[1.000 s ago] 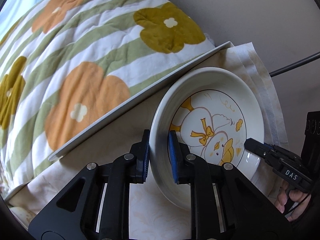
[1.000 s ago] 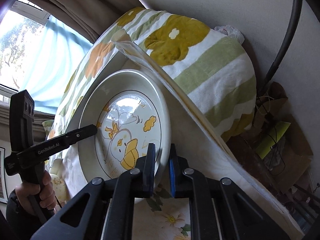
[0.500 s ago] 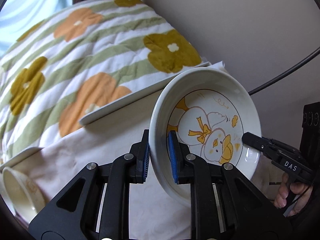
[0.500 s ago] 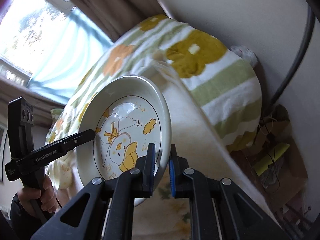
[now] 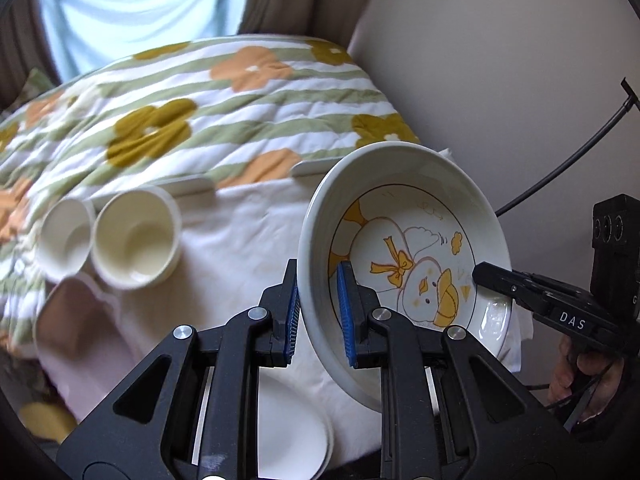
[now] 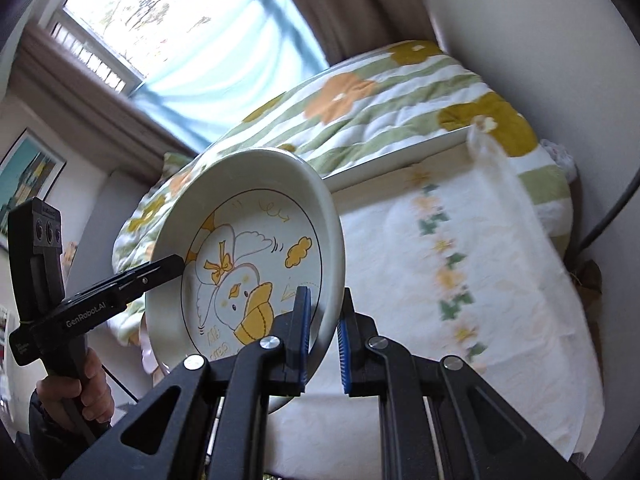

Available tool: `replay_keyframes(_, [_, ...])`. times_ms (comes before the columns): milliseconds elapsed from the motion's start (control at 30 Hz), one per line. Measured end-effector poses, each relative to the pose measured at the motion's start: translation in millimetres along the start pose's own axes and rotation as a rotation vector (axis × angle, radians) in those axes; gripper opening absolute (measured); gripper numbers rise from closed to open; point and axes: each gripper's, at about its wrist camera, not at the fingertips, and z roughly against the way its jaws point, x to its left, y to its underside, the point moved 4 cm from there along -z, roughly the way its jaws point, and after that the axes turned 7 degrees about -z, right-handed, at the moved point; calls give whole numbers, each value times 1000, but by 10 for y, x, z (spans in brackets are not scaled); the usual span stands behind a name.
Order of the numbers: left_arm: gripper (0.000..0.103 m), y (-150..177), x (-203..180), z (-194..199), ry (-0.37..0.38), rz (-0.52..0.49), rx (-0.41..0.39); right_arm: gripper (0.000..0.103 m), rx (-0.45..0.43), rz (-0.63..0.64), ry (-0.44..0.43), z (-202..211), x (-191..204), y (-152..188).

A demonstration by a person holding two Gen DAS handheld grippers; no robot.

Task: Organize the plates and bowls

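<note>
A white deep plate with a yellow duck drawing (image 5: 416, 248) is held tilted in the air above the table; it also shows in the right wrist view (image 6: 248, 248). My left gripper (image 5: 318, 312) is shut on its left rim. My right gripper (image 6: 323, 330) is shut on the opposite rim; its finger shows in the left wrist view (image 5: 516, 284). Two cream bowls (image 5: 136, 236) (image 5: 64, 236) stand side by side on the white cloth at the left. A white plate (image 5: 292, 436) lies below my left gripper.
A pink dish (image 5: 76, 328) lies in front of the bowls. A flowered quilt (image 5: 200, 112) covers the bed behind the cloth-covered table (image 6: 460, 280). A wall and a black cable (image 5: 568, 164) are at the right. A window with curtains is behind.
Both grippers have lifted the duck plate up and back from the table. The view has opened out, so the two bowls, the pink dish and the white plate now show.
</note>
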Motion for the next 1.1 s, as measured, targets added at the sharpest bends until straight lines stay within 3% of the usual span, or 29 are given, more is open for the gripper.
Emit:
replay_keyframes(267, [15,943,526,339,-43,114,15,12,92,70,-37,-361,439,672])
replay_keyframes(467, [15,1488,787,238,-65,187,54,12,158,97,-29,-722,549,1105])
replay_keyframes(600, [15,1787,930,123,-41,258,76,12,190,89,-21,-908,557,1232])
replay_keyframes(800, [15,1990,1020,-48,-77,262,112,12,201,147,14,-1054,601,1359])
replay_keyframes(1100, [16,2029,1099,-164,-129,275,143,12,229,193,39,-1165,679,1399])
